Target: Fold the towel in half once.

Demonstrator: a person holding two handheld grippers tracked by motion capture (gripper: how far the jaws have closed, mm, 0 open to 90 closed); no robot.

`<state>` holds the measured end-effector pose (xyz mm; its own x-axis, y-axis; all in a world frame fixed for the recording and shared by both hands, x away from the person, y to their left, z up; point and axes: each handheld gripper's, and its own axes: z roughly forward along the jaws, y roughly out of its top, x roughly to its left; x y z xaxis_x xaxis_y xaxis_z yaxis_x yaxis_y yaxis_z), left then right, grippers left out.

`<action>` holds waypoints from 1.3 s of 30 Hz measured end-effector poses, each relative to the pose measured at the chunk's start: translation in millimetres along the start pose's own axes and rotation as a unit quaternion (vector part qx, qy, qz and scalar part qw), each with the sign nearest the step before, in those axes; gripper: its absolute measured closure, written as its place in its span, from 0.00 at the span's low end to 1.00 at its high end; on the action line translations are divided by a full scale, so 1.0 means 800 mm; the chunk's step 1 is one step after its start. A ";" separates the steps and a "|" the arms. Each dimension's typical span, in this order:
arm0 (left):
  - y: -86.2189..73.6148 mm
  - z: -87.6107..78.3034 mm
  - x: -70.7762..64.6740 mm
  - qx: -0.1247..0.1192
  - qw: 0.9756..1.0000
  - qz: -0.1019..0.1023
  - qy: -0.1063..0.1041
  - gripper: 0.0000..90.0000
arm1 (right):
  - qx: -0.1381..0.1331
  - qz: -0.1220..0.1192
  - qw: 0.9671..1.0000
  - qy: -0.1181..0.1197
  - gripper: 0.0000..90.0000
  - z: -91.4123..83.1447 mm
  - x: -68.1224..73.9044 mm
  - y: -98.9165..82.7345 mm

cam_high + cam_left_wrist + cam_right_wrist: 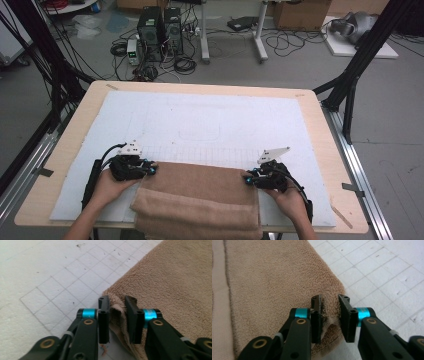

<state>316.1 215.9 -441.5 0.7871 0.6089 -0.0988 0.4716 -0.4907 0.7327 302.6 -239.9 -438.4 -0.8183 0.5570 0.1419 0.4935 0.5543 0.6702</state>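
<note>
On the light wooden bench (320, 145), a flat white foam sheet (200, 120) with thin grid lines. On the near part of that sheet, a soft brown fuzzy towel (200, 200), folded in layers, with its near side hanging a little over the bench edge. Long side of the towel going from left to right, straight across in front of the person.

At the far left corner of the towel, the left gripper (152, 169). At the far right corner, the right gripper (247, 178). One hand for each corner, each just as near as the other, both pointing in toward the middle.

From the left gripper view, left gripper (117, 300) narrow, with a bunched bit of towel (170, 285) pinched between the two black jaws. From the right gripper view, the same thing: right gripper (329, 298) narrow, with the fuzzy corner of the towel (274, 277) squeezed in the gap. So, holding the towel at both far corners.

Rest of the towel lying toward the person, behind both corners. Probably next: lifting both corners together and moving them the same way, to fold or spread the towel. Best to keep both at the same height, or else a crooked fold.
</note>
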 end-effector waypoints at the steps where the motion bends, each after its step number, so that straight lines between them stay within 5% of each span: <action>1: 0.000 0.000 -0.002 0.000 1.000 0.003 0.003 0.87 | 0.000 0.000 1.000 0.002 0.84 0.000 -0.001 0.000; 6: 0.001 -0.002 -0.010 0.001 0.999 0.026 0.025 0.91 | 0.007 -0.008 1.000 0.007 0.88 -0.001 0.000 0.004; 12: 0.005 -0.014 -0.007 -0.027 0.998 0.016 0.056 0.92 | 0.003 -0.019 1.000 0.002 0.89 -0.005 -0.003 0.018; 17: 0.025 -0.025 0.001 -0.048 0.994 0.018 0.095 0.92 | -0.013 -0.027 0.999 -0.015 0.90 -0.008 -0.012 0.046; 22: 0.066 -0.041 0.028 -0.078 0.989 0.005 0.127 0.93 | -0.037 -0.032 0.998 -0.044 0.91 -0.017 -0.032 0.086; 27: 0.132 -0.061 0.057 -0.095 0.982 0.006 0.163 0.93 | -0.063 -0.035 0.995 -0.074 0.91 -0.037 -0.060 0.145; 34: 0.215 -0.092 0.077 -0.144 0.970 0.012 0.198 0.93 | -0.102 -0.025 0.987 -0.119 0.91 -0.082 -0.091 0.219; 37: 0.230 -0.087 0.082 -0.137 0.970 0.013 0.199 0.91 | -0.099 -0.019 0.986 -0.134 0.86 -0.093 -0.100 0.236; 39: 0.226 -0.074 0.088 -0.107 0.972 -0.002 0.208 0.76 | -0.097 -0.007 0.983 -0.152 0.64 -0.090 -0.107 0.236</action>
<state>433.4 207.2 -276.4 0.5353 0.8321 0.1455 0.3457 -0.3730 0.8610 444.5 -228.0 -271.6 -0.6836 0.7262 -0.0729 0.3929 0.4504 0.8017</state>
